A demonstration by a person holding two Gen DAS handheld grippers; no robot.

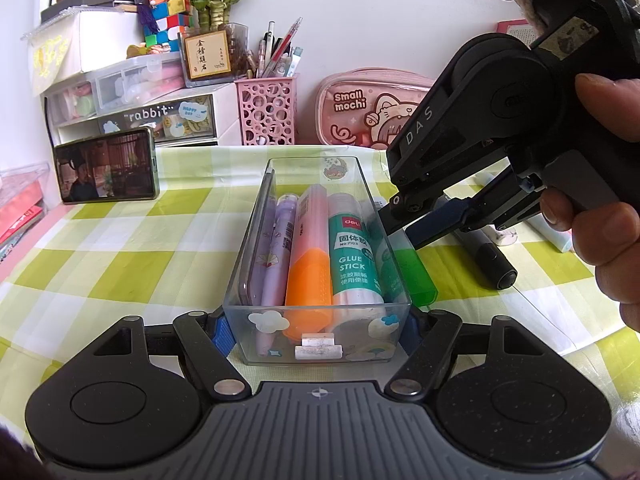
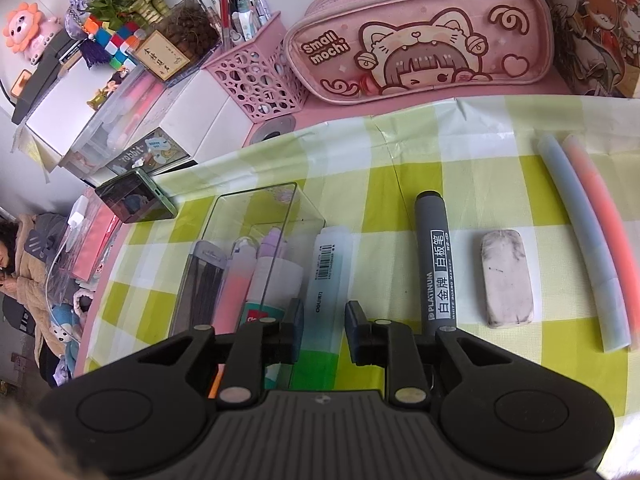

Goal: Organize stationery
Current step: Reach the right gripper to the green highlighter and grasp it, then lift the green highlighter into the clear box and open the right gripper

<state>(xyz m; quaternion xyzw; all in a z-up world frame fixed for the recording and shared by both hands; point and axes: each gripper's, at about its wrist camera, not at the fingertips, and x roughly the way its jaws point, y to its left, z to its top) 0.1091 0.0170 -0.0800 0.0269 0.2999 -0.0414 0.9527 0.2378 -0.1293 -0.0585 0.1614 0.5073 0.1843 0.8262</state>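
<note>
We are partway through the tidy-up. Our left gripper (image 1: pixel 316 330) has its fingers clenched on the near end of the clear plastic tray (image 1: pixel 256 232), one pad on each side wall, holding it steady on the checked worktop (image 1: pixel 120 264).

Already lying lengthwise in the tray are a lilac pen (image 1: pixel 280 248), an orange highlighter (image 1: pixel 308 264) and a glue stick (image 1: pixel 352 256). The right wrist view also shows a slim grey case (image 2: pixel 204 284) against the tray's far wall.

Our right gripper (image 2: pixel 322 326) hangs over the green-capped highlighter (image 2: pixel 326 280), which lies on the worktop just outside the tray's right wall, parallel to it. The fingers (image 2: pixel 296 328) are released, one on either side of the barrel, and we see no pad pressing on it. We judge this pen to be the step in hand, and it is not yet picked up.

Still out on the worktop to the right are a grey whiteboard marker (image 2: pixel 436 264), a smudged eraser (image 2: pixel 506 280), and a pale blue stick (image 2: pixel 576 240) with a coral one (image 2: pixel 604 216) alongside it, near the cloth's edge. That makes five things left, counting the highlighter.

The tray looks nearly full across its width, so we expect the rest may have to go on top or into the pink pencil case (image 2: pixel 420 36) or pink pen pot (image 2: pixel 256 80) behind.
</note>
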